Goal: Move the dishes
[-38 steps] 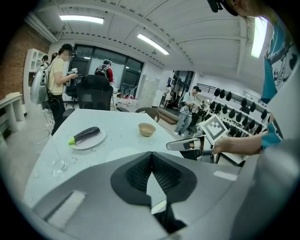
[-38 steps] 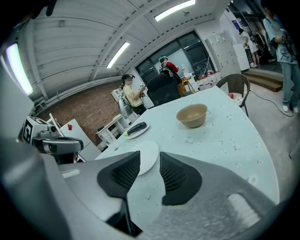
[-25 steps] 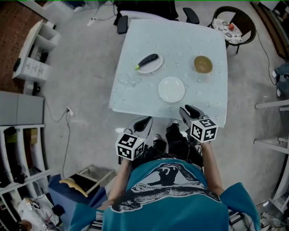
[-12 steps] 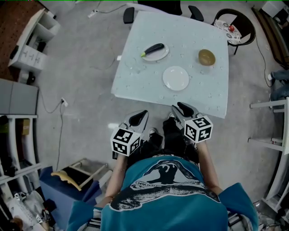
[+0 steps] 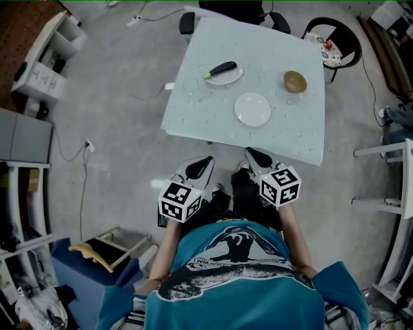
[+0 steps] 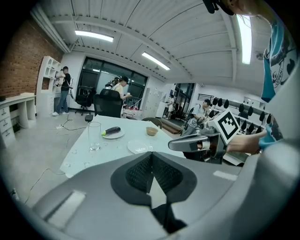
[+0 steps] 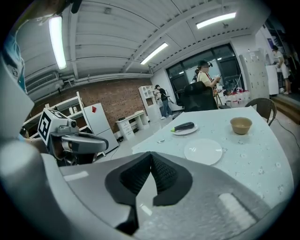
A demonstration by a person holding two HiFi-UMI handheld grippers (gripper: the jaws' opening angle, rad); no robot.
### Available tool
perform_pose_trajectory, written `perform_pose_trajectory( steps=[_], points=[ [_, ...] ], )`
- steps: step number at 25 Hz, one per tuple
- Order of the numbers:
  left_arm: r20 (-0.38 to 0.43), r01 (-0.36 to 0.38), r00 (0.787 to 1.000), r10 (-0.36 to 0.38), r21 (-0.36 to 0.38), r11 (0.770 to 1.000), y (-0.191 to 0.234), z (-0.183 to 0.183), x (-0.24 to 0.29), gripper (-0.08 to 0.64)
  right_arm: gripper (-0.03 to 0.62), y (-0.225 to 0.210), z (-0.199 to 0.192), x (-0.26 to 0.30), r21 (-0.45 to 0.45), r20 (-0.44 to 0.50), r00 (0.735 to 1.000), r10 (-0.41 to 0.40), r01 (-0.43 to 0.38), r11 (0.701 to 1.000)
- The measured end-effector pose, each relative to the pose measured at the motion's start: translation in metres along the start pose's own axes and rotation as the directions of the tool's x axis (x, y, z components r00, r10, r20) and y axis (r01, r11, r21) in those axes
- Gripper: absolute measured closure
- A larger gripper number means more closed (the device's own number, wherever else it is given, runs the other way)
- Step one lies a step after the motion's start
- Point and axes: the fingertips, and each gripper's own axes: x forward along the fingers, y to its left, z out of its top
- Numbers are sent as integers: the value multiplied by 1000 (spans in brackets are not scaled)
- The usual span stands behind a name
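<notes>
On the pale table (image 5: 193, 119) lie an empty white plate (image 5: 252, 109), a plate with a dark eggplant (image 5: 223, 72), a tan bowl (image 5: 295, 81) and a clear glass (image 5: 191, 87). Both grippers hang in front of the table's near edge, off the tabletop and touching nothing. My left gripper (image 5: 203, 162) is shut, its pads meeting in the left gripper view (image 6: 150, 155). The jaws of my right gripper (image 5: 253, 153) have just been closing and now meet (image 7: 150, 154) with nothing between them. From the right gripper view the white plate (image 7: 203, 152) lies nearest, the bowl (image 7: 241, 125) beyond it.
A black office chair (image 5: 229, 9) and a round wicker chair (image 5: 335, 40) stand behind the table. White shelving (image 5: 39, 71) lines the left wall, a metal rack (image 5: 387, 206) the right. People stand far back in the left gripper view (image 6: 63, 89).
Both grippers have pulled back from the table's near edge, so a strip of floor now separates them from it. The right gripper's jaws have closed.
</notes>
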Motion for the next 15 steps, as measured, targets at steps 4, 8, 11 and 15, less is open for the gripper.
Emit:
perform_pose_trajectory(
  steps=[4,8,11,15],
  points=[
    [17,19,1000,-20,20,1000,-5,3,-2,546,600,7,4,-2,-20,34,999,6,-6,1000],
    [20,31,999,-31,35,999,-8,4,-5,546,595,15,10,-5,-64,55,998,12,-9,998],
    [21,34,999,-34,43,999,-9,3,-8,546,592,20,9,-6,-95,51,999,13,-8,995],
    [26,34,999,-36,49,998,-10,3,-12,546,592,25,6,-9,-121,43,999,14,-8,993]
  ],
)
